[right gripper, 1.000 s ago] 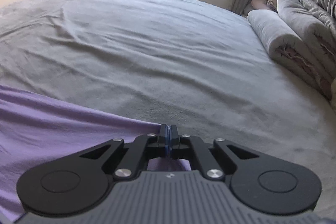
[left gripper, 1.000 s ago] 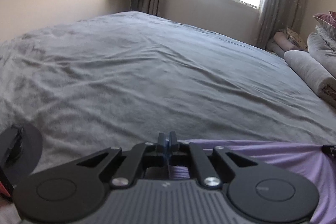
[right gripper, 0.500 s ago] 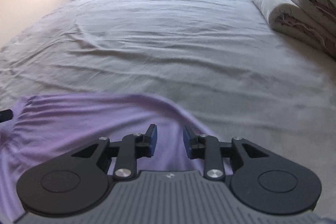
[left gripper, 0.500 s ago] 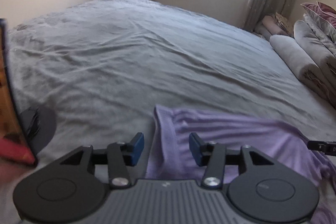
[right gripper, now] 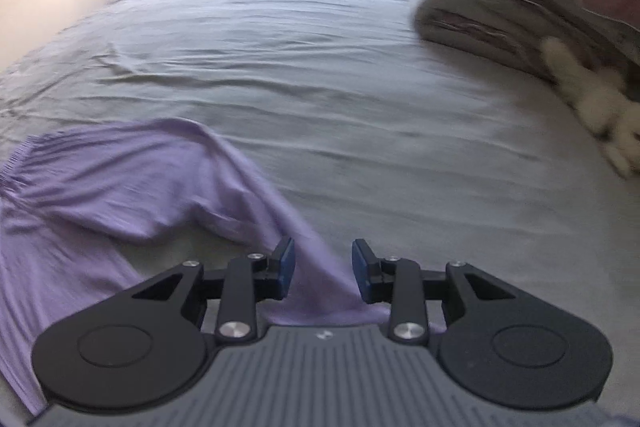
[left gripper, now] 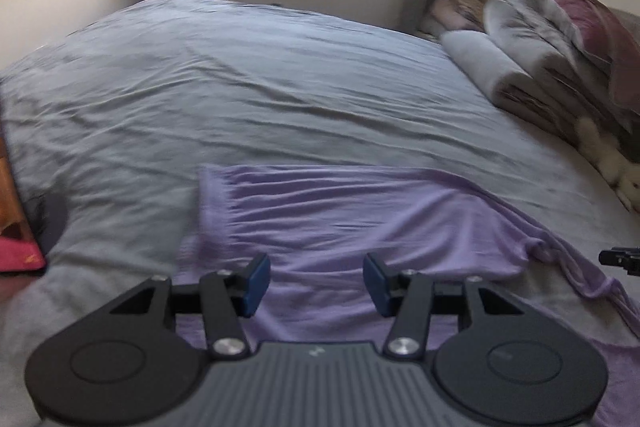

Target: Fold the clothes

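The purple garment (left gripper: 352,219) lies spread and wrinkled on the grey bed (left gripper: 280,87), its gathered edge farthest from both cameras. The left gripper (left gripper: 316,279) and right gripper (right gripper: 322,267) both stand spread above it, pinching nothing. A one-sided pinch could drag the thin cloth, bunching it and skewing any fold.

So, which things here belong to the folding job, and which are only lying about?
Belongs to the job:
- purple garment
- left gripper, open
- right gripper, open

Only lying about:
- folded blankets
- white plush toy
- red item
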Motion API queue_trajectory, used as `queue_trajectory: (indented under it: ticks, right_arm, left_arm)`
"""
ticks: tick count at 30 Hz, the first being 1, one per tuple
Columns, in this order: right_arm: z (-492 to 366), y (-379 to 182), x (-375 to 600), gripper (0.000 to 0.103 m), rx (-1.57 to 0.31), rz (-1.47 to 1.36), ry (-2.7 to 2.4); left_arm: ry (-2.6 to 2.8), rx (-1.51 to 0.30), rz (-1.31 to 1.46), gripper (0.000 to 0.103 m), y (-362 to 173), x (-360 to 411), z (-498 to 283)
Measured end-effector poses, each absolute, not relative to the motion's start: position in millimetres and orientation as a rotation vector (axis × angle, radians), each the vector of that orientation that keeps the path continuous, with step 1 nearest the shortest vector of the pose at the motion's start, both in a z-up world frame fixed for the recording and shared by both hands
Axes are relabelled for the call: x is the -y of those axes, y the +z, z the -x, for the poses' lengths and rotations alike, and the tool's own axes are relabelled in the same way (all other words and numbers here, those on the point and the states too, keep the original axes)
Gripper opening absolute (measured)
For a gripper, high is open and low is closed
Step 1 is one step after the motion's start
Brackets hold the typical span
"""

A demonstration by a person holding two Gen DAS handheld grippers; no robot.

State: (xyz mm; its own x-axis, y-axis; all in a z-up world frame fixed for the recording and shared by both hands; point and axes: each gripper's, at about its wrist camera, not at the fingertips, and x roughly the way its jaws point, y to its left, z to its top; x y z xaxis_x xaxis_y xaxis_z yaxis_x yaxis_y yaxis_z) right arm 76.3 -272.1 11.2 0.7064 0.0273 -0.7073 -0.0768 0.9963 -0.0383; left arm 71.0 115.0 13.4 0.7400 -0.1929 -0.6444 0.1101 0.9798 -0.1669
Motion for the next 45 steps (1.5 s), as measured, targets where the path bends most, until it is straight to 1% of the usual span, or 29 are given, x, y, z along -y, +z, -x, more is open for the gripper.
queue_trajectory:
  ticks: [7, 14, 21, 22, 23, 24, 26, 30, 35, 39, 42, 45]
  right_arm:
    - [-50.0, 3.0, 346.6, 0.035, -0.83, 0.055, -0.046]
    - [-25.0, -6.0, 395.7, 0.035, -0.854, -0.011, -0.085]
    - [-19.5, -23.2, 404.4, 0.035, -0.878, -0.064, -0.036]
    - [-18.4, -25.2, 402.7, 0.034, -0.873, -0.056, -0.031]
    - [-18.8, -25.2, 400.6, 0.017, -0.867, -0.038, -0.028]
    - [-19.1, -25.2, 398.5, 0.004, -0.861, -0.02, -0.025]
    - [-19.8, -25.2, 394.4, 0.003, -0.849, 0.016, -0.019]
    - [-33.7, -1.2, 406.5, 0.003, -0.764, 0.03, -0.074]
    - [-51.2, 29.0, 421.7, 0.003, -0.657, 0.048, -0.143]
    - [-49.1, 52.5, 429.7, 0.003, -0.579, 0.042, -0.154]
    - [-40.0, 52.2, 432.1, 0.003, -0.582, 0.037, -0.138]
    - [-26.4, 37.2, 429.0, 0.003, -0.623, 0.073, -0.11]
  left_arm:
    - [-0.288, -0.748, 0.126, 0.052, 3.8, -56.9, -83.7]
    - [-0.442, -0.764, 0.092, 0.052, -6.0, 6.9, -86.3]
    - [-0.641, -0.77, 0.085, 0.052, -17.5, 72.1, -79.6]
    - [-0.666, -0.771, 0.081, 0.052, -19.4, 81.6, -78.9]
    - [-0.688, -0.771, 0.076, 0.052, -20.6, 90.0, -78.1]
    - [-0.709, -0.77, 0.067, 0.052, -21.7, 98.1, -76.6]
    - [-0.743, -0.766, 0.049, 0.052, -23.5, 113.5, -74.2]
    - [-0.774, -0.757, 0.019, 0.052, -23.5, 131.2, -70.6]
    - [-0.782, -0.749, 0.025, 0.052, -22.4, 136.0, -72.9]
    - [-0.777, -0.749, 0.017, 0.052, -22.0, 136.2, -72.8]
    - [-0.772, -0.753, 0.013, 0.052, -22.9, 137.2, -73.8]
    - [-0.77, -0.753, 0.002, 0.052, -22.5, 135.8, -73.5]
